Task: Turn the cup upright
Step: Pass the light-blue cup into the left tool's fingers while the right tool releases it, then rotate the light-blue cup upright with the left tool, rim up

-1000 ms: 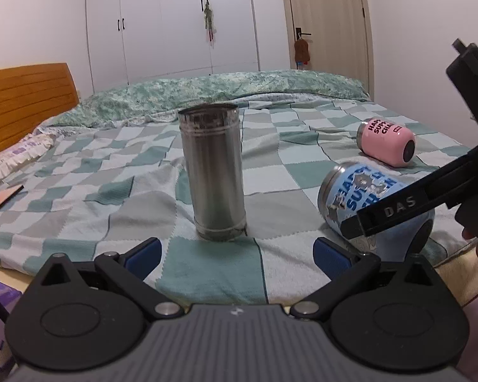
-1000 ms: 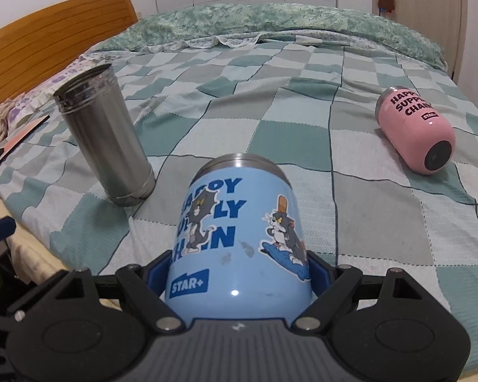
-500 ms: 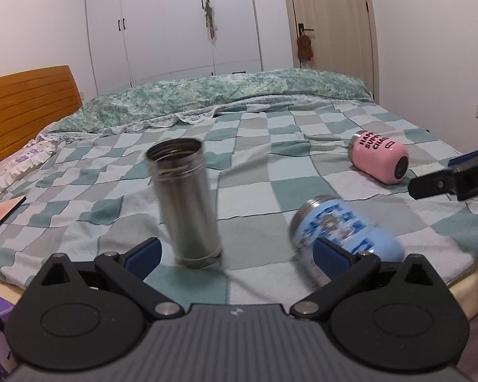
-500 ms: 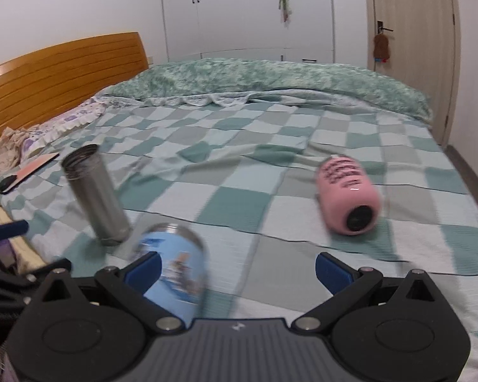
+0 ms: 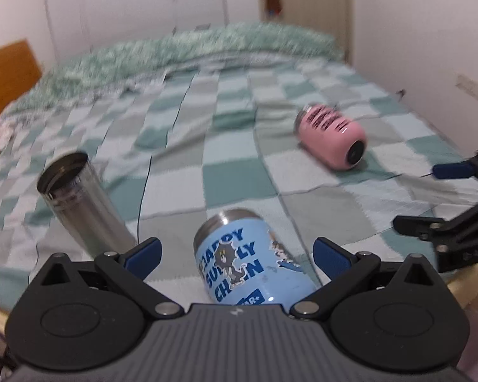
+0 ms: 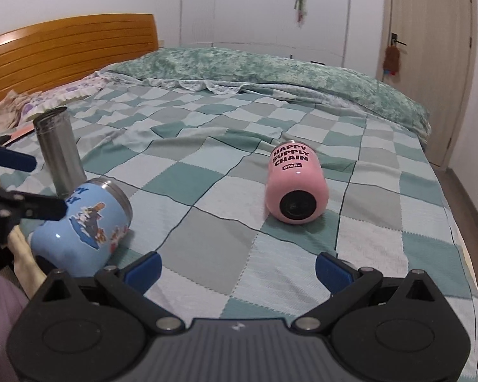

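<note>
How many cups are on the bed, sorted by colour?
Blue cup, lying on its side: 1
Pink cup, lying on its side: 1
Steel cup, standing upright: 1
Total: 3 cups on the checked bedspread.

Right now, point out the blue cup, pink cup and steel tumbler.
blue cup (image 5: 239, 264): left wrist view, printed side wall.
pink cup (image 6: 294, 178): right wrist view, side wall below the lettering.
steel tumbler (image 6: 60, 152): right wrist view, mid-body.
</note>
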The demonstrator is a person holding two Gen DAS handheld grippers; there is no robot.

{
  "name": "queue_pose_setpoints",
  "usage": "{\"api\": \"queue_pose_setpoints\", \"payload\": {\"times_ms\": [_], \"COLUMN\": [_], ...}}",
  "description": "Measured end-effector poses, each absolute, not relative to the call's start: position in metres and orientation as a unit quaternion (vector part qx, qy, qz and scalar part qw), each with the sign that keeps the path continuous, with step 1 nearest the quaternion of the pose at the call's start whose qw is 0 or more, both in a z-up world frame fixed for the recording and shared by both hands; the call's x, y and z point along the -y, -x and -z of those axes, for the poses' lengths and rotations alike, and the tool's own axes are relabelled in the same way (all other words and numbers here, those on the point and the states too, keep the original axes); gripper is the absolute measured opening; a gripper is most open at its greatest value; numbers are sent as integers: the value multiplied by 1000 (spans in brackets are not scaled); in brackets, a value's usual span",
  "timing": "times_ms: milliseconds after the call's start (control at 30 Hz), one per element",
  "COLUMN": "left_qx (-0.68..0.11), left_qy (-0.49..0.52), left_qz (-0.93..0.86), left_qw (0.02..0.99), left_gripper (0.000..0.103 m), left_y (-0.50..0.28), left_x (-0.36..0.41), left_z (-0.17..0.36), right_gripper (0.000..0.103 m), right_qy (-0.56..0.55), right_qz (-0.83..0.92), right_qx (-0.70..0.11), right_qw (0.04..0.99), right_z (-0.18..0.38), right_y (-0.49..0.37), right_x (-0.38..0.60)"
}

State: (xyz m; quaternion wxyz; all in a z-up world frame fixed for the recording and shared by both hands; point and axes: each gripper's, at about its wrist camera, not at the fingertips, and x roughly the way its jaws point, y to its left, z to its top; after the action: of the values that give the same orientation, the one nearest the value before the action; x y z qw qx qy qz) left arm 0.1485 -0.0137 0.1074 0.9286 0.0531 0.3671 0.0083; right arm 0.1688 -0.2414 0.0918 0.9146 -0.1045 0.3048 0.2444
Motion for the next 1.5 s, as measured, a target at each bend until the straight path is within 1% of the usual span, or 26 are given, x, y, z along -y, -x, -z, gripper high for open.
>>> {"api": "queue_pose_setpoints", "payload": {"times_ms": [100, 433, 733, 767, 800, 867, 933, 1200, 1500], "left_qx": [-400, -465, -516, -521, -524, -529, -525, -489, -396], "left_qy": [-40, -37, -15, -6, 6, 19, 17, 10, 17], "left_qz": [-27, -51, -35, -32, -25, -20, -11, -2, 24], "left_qw": [915, 883, 856, 853, 851, 848, 851, 872, 918], "left_gripper": [103, 103, 103, 100, 94, 94, 92, 89, 85], "left_y": [-163, -209, -234, -236, -238, -239, -239, -223, -184], "left_x": [15, 12, 5, 2, 0, -3, -3, -4, -11], "left_z": [-100, -77, -57, -55, -55, -55, -57, -72, -109], "right_gripper": [103, 103, 103, 103, 103, 103, 103, 103, 103], "right_qy": [108, 110, 111, 111, 112, 111, 108, 96, 69], "right_qz": [-256, -273, -284, -285, -287, -290, -292, -288, -289], "right_qx": [-300, -312, -322, -322, -323, -323, -322, -314, -294], "right_qw": [913, 903, 896, 896, 895, 894, 894, 900, 909], "right_z": [-88, -72, -61, -60, -59, -58, -58, -66, -77], "right_y": [-175, -200, -217, -218, -218, -219, -218, -208, -188], "right_x": [243, 240, 233, 232, 231, 229, 228, 229, 229]}}
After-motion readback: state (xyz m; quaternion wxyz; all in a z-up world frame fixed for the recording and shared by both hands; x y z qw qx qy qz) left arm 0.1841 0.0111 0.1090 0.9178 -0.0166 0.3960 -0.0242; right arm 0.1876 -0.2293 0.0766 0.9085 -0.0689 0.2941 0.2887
